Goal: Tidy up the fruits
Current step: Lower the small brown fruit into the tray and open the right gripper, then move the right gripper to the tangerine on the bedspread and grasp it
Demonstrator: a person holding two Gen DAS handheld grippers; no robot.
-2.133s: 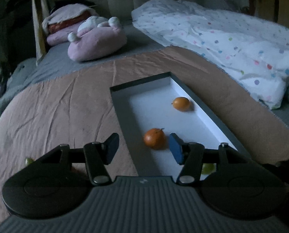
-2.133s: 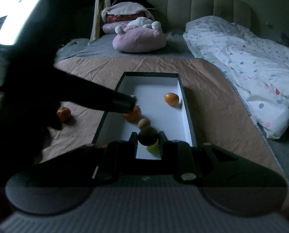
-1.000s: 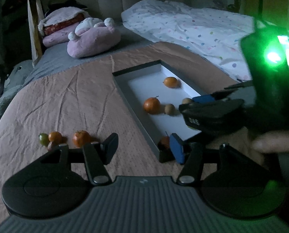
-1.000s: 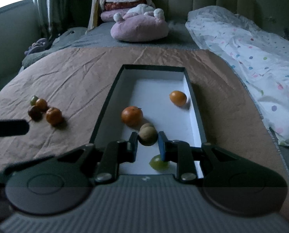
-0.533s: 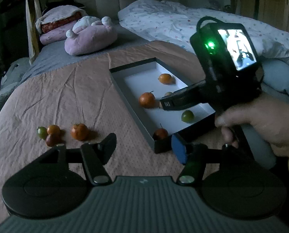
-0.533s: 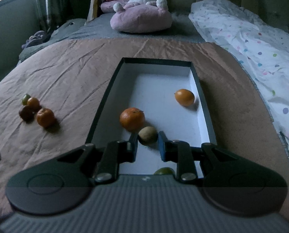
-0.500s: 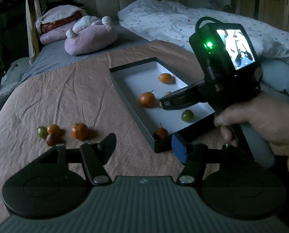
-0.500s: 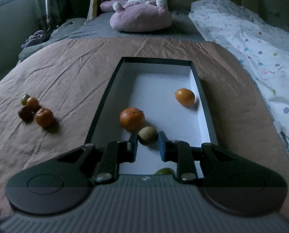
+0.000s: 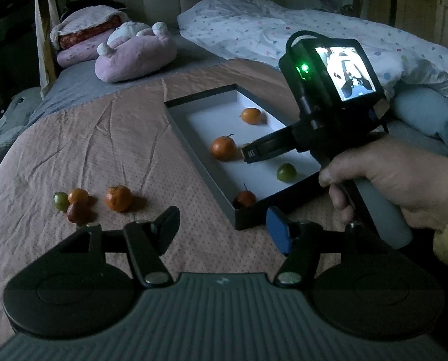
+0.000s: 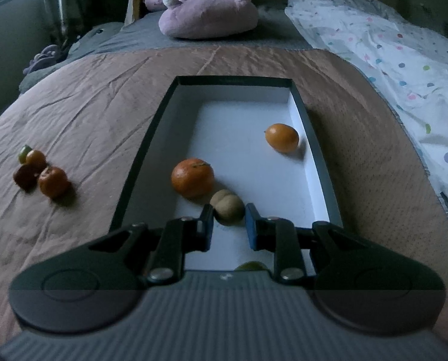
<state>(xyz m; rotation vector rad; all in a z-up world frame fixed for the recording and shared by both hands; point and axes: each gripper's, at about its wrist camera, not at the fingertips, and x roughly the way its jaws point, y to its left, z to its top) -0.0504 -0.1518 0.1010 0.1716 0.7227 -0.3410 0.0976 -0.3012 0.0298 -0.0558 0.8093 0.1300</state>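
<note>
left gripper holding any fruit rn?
No. The left gripper is open over the bare blanket, with nothing between its fingers; the loose mandarin lies ahead of it.

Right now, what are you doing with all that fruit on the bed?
A person is sorting fruit into a dark box on the bedspread, a gripper in each hand. The right gripper is over the box, open around a brownish fruit beside a big orange. The left gripper is open and empty above the bedspread. Four small fruits lie outside the box.
</note>
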